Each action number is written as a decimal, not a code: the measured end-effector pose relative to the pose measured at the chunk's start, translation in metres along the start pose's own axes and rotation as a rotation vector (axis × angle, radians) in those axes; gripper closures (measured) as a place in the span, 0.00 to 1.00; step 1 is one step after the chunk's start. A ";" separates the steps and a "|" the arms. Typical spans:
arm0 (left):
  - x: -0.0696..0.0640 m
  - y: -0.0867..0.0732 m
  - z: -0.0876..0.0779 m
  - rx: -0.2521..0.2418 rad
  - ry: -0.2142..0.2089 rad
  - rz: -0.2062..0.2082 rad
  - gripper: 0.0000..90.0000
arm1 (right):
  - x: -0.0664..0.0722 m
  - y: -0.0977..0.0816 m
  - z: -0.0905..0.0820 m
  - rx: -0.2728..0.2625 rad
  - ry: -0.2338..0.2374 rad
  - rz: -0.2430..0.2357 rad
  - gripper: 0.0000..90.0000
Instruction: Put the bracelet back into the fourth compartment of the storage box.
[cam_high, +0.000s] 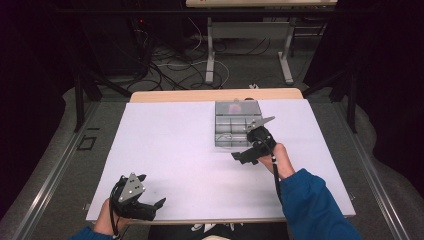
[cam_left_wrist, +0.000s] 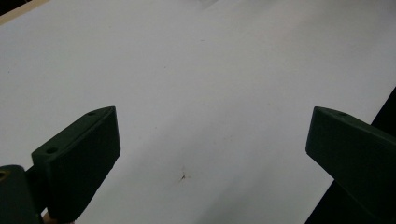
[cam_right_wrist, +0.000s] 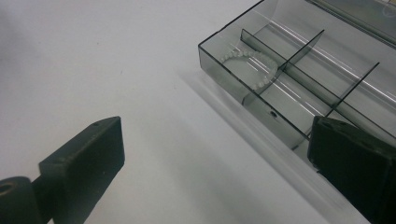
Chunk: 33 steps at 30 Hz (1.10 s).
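A clear grey compartment box (cam_high: 237, 124) stands on the white sheet (cam_high: 175, 150) at the back middle of the table. In the right gripper view the box (cam_right_wrist: 322, 51) lies ahead to the right, and a white bead bracelet (cam_right_wrist: 250, 70) rests in its nearest corner compartment. My right gripper (cam_high: 243, 157) hovers just in front of the box, open, with nothing between its jaws (cam_right_wrist: 215, 140). My left gripper (cam_high: 151, 191) sits near the table's front left edge, open and empty over bare sheet (cam_left_wrist: 212, 128).
A strip of wooden tabletop (cam_high: 165, 95) shows behind the sheet. Something pink (cam_high: 234, 107) sits in the box's far section. A small dark mark (cam_left_wrist: 183, 176) is on the sheet under the left gripper. Cables (cam_high: 170, 65) and metal table legs (cam_high: 210, 50) lie beyond on the floor.
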<state>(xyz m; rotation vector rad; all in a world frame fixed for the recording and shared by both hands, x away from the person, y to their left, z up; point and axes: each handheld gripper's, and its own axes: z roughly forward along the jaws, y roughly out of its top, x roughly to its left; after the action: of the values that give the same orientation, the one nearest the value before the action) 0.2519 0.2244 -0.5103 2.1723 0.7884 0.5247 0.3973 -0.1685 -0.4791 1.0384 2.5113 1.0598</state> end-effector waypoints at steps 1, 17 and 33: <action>0.000 0.000 0.000 -0.001 0.000 0.000 0.03 | 0.001 -0.002 -0.002 -0.004 0.001 -0.001 0.03; -0.001 0.000 -0.001 0.005 -0.001 -0.001 0.03 | 0.005 -0.033 -0.036 -0.018 0.018 -0.003 0.00; -0.001 0.000 0.000 0.004 0.000 -0.004 0.03 | 0.012 -0.066 -0.053 -0.046 0.006 -0.003 0.00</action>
<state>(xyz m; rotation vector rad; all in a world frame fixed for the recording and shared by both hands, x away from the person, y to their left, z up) 0.2513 0.2239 -0.5101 2.1738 0.7941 0.5222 0.3300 -0.2213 -0.4863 1.0193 2.4804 1.1163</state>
